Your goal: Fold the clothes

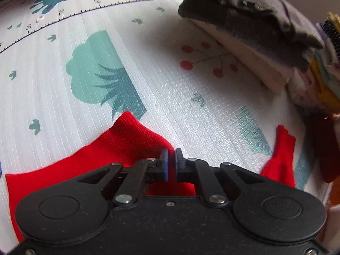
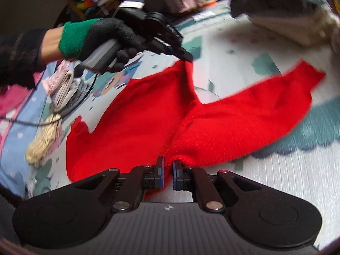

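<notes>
Both the left gripper point(image 1: 171, 159) and right gripper point(image 2: 167, 166) have jaws pinched on the bright red knitted garment point(image 2: 148, 114), stretched above the patterned play mat point(image 1: 191, 106), seemingly barely folded, stack point(image 1: 250, 27) waiting.

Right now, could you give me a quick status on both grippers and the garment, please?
Left gripper shut on red sweater. Right gripper shut on it too. Sweater stretched between them over play mat. Folded pile beyond.

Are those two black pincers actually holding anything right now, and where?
Both grip the red knitted garment: the right gripper pinches a bunched fold at its near edge, the left gripper its far edge.
</notes>
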The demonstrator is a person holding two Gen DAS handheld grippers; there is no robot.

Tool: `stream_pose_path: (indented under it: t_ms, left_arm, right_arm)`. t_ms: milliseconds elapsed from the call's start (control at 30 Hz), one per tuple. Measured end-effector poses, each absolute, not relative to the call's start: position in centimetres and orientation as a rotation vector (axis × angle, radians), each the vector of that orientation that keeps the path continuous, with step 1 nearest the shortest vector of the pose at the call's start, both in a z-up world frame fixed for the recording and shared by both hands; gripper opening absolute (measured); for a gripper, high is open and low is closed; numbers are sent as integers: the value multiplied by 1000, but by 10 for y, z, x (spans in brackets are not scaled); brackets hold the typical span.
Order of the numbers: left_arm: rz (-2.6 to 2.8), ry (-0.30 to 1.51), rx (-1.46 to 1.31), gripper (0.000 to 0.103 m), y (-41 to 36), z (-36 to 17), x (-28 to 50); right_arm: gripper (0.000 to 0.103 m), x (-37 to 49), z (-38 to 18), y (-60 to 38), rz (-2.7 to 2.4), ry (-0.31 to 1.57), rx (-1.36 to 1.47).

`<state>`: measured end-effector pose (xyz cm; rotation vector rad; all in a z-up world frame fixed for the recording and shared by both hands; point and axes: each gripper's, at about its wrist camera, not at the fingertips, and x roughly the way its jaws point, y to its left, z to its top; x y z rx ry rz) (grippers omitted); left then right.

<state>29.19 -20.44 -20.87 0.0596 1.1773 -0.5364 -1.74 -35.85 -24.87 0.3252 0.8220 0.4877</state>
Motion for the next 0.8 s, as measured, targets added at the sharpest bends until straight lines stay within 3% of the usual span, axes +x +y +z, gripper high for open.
stream_pose_path:
  t_ms: [800]
  left_arm:
    - [-609,1073,18,1,-143,-203,299]
  right_arm:
    - [9,0,-243,-255,812,794,-78]
